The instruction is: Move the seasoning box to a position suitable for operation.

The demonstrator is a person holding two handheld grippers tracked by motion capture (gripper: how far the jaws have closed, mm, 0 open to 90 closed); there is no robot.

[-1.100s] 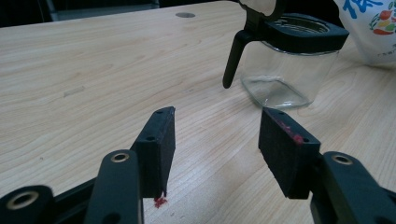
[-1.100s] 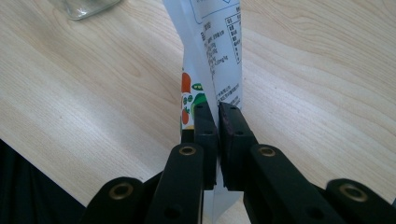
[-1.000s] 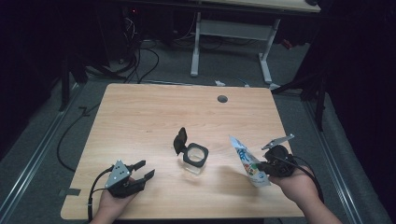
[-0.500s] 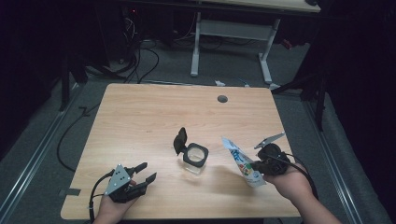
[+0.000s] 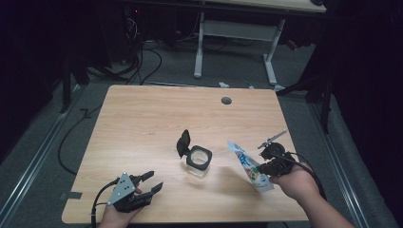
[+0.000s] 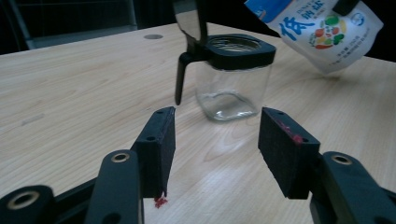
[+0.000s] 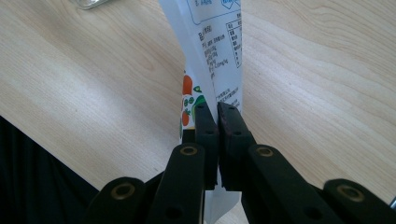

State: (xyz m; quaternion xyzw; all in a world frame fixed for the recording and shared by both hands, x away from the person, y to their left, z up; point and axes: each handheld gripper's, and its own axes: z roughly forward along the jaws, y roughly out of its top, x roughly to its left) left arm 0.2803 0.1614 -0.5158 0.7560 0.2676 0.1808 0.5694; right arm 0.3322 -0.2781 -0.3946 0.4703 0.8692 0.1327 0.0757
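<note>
At the table's near left edge, the left gripper point(image 5: 148, 186) rests with its jaws spread and nothing between them, aimed toward the glass jar point(image 5: 198, 160). The jar stands upright mid-table, its black hinged lid point(image 5: 183, 143) flipped up at its left. To the right, the right gripper point(image 5: 260, 167) pinches a white printed pouch point(image 5: 250, 166), jaws pressed together on it; the pouch appears lifted and tilted toward the jar.

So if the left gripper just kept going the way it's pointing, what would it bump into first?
Most likely the glass jar with its black lid flipped open: it stands straight ahead of the open left gripper, with bare table between them.
</note>
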